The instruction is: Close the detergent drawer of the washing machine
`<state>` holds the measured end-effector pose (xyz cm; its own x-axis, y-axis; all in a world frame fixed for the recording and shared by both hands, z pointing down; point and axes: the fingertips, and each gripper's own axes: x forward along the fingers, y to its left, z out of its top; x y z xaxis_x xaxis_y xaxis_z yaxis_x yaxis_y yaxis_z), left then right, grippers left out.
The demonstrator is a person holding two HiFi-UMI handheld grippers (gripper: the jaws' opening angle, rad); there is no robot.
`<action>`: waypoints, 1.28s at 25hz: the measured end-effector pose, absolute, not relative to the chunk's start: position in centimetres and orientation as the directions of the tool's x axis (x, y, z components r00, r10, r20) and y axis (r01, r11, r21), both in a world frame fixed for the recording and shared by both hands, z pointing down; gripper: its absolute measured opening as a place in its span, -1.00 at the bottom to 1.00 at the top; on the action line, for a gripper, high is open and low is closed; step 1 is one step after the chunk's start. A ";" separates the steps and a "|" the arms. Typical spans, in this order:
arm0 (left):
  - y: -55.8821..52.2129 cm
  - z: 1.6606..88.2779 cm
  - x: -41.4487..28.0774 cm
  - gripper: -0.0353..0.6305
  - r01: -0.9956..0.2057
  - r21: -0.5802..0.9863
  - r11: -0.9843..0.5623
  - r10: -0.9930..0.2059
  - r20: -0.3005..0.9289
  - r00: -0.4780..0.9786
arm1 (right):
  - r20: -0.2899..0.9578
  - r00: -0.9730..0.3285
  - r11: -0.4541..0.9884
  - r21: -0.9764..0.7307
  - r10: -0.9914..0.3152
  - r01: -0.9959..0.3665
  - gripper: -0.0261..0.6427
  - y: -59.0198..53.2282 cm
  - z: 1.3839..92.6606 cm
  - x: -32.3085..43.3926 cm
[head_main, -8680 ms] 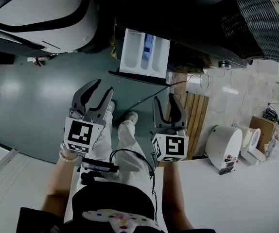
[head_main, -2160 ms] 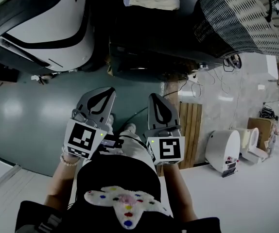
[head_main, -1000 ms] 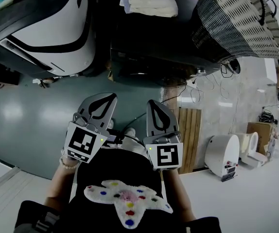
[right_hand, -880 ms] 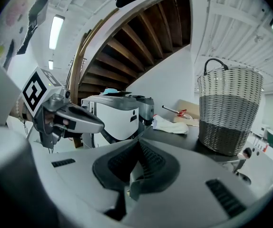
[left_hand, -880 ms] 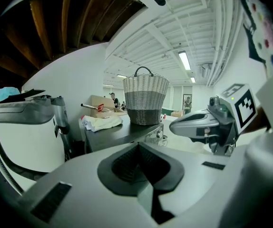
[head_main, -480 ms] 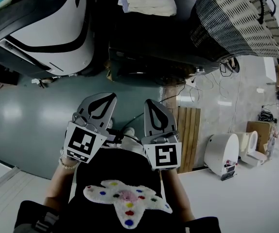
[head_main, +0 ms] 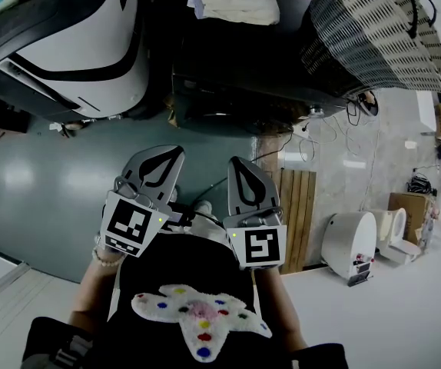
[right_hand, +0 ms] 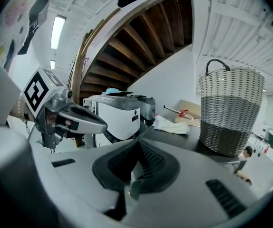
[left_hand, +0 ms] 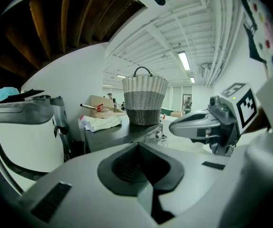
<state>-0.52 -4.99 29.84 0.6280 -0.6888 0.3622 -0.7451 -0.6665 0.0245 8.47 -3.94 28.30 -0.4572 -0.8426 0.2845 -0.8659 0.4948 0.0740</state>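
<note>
The washing machine (head_main: 228, 75) is the dark block at the top centre of the head view. No white detergent drawer sticks out of its shadowed front (head_main: 220, 114). My left gripper (head_main: 170, 152) and right gripper (head_main: 238, 162) hang side by side below it, close to the person's body and apart from the machine. Both are shut with nothing between the jaws. In the left gripper view the shut left gripper (left_hand: 139, 148) points at the machine's dark top (left_hand: 122, 132), with the right gripper (left_hand: 208, 125) beside it. The right gripper view shows the shut right gripper (right_hand: 137, 148) and the left gripper (right_hand: 74, 118).
A white appliance (head_main: 74, 44) stands left of the machine. A wicker basket (head_main: 382, 29) and a white cloth (head_main: 232, 2) rest on top. Wooden slats (head_main: 297, 206), cables and a round white unit (head_main: 347, 241) lie on the floor to the right.
In the oldest frame the white drawer stood pulled out and both grippers were open; now no drawer protrudes and both are shut. Over the last second nothing has moved.
</note>
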 end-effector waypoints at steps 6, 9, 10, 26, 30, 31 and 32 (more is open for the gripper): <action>-5.0 29.9 -0.6 -0.87 -0.747 0.027 -0.665 -0.690 0.363 0.627 | 0.285 -0.457 0.496 0.079 -0.843 -0.865 -0.91 -4.0 28.3 8.5; -5.1 29.9 -0.5 -0.87 -0.747 0.030 -0.664 -0.690 0.361 0.628 | 0.286 -0.458 0.496 0.076 -0.842 -0.865 -0.91 -3.9 28.4 8.5; -5.1 29.9 -0.5 -0.87 -0.747 0.030 -0.665 -0.689 0.360 0.628 | 0.287 -0.457 0.495 0.074 -0.842 -0.866 -0.91 -3.9 28.4 8.5; -5.0 29.9 -0.4 -0.87 -0.748 0.029 -0.663 -0.693 0.355 0.627 | 0.284 -0.452 0.490 0.075 -0.846 -0.869 -0.91 -3.8 28.3 8.7; -5.1 29.9 -0.4 -0.87 -0.750 0.028 -0.661 -0.695 0.354 0.625 | 0.284 -0.455 0.492 0.072 -0.844 -0.868 -0.91 -4.0 28.3 8.8; -5.1 29.9 -0.4 -0.87 -0.750 0.028 -0.660 -0.695 0.354 0.625 | 0.284 -0.455 0.492 0.071 -0.844 -0.868 -0.91 -4.0 28.3 8.8; -5.1 29.9 -0.4 -0.87 -0.751 0.028 -0.660 -0.696 0.354 0.625 | 0.284 -0.455 0.492 0.070 -0.844 -0.868 -0.91 -4.0 28.3 8.7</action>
